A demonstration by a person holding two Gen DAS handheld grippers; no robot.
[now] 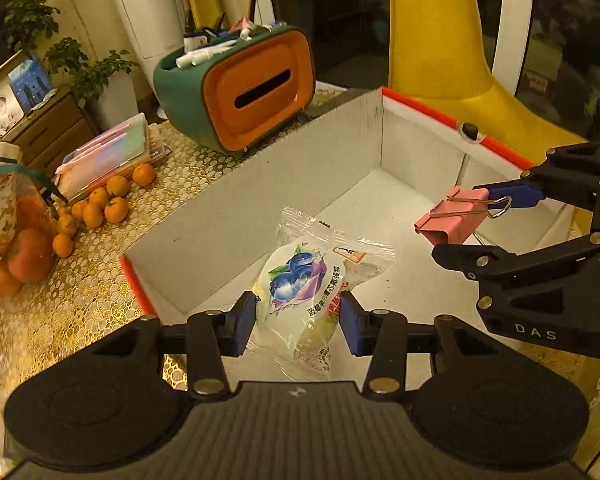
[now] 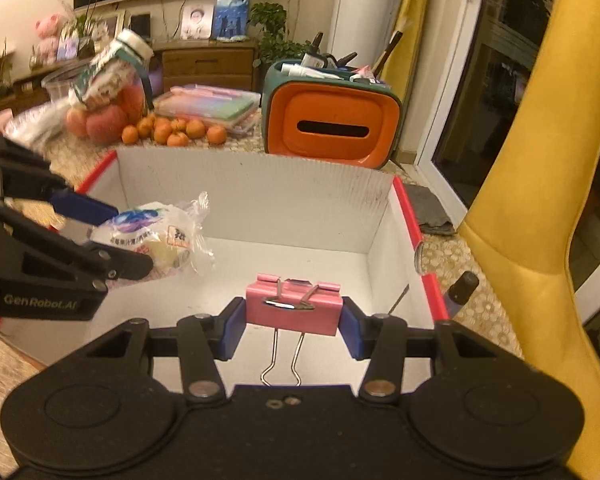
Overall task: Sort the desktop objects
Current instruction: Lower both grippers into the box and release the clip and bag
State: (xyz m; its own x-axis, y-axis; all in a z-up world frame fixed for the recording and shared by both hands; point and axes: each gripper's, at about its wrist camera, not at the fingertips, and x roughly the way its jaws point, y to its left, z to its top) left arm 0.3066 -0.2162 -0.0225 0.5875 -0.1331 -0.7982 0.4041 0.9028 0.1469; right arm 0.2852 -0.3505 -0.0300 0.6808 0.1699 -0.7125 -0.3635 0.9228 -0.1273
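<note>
The jaws of the left gripper (image 1: 298, 322) stand partly closed, clamped on a snack packet (image 1: 312, 280); those of the right gripper (image 2: 294, 330) pinch a pink binder clip (image 2: 294, 310) by its sides. Both loads hang over the open white box (image 2: 260, 204) on the bench (image 1: 100, 280), apparently so each can drop inside once let go.

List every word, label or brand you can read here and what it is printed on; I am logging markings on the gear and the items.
"DAS": on the black body of the right gripper, seen from the left wrist.
"GenRobot.AI": on the body of the left gripper, seen from the right wrist.
Snack packet: printed Chinese characters around a blueberry picture, too small and creased to read reliably.
Pink binder clip: no text.
White box: no text visible.
</note>
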